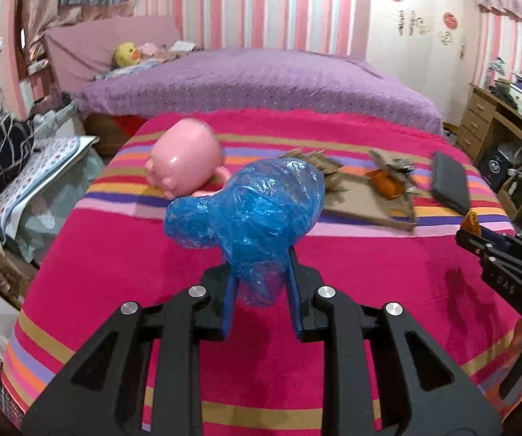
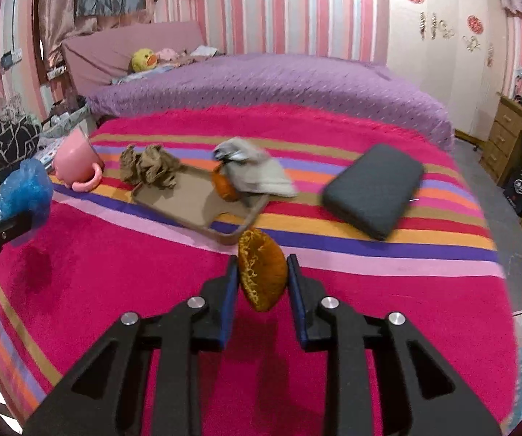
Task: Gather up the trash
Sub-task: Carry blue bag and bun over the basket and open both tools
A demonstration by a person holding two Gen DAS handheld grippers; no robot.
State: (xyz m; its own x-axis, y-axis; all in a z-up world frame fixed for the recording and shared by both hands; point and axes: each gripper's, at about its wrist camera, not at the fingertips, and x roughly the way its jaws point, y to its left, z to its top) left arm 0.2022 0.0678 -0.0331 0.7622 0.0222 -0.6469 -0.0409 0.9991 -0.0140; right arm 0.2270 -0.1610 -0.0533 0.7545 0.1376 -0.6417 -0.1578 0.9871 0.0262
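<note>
Bag point(image 1: 253, 214): thin blue plastic film, crinkled, glossy. Peel point(image 2: 262, 270): orange, pitted, matt. Cup point(image 1: 181, 161): pink plastic, smooth, shiny. Blanket point(image 2: 152, 290): fuzzy striped cloth. Tray point(image 2: 192, 205): matt brown. Paper point(image 2: 150, 167): crumpled, brown.

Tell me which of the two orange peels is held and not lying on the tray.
The peel between the fingers of the right hand-held gripper. The other peel lies on the tray, partly under a grey cloth.

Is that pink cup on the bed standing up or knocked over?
Knocked over. The pink cup lies on its side on the striped blanket, its handle against the blanket.
</note>
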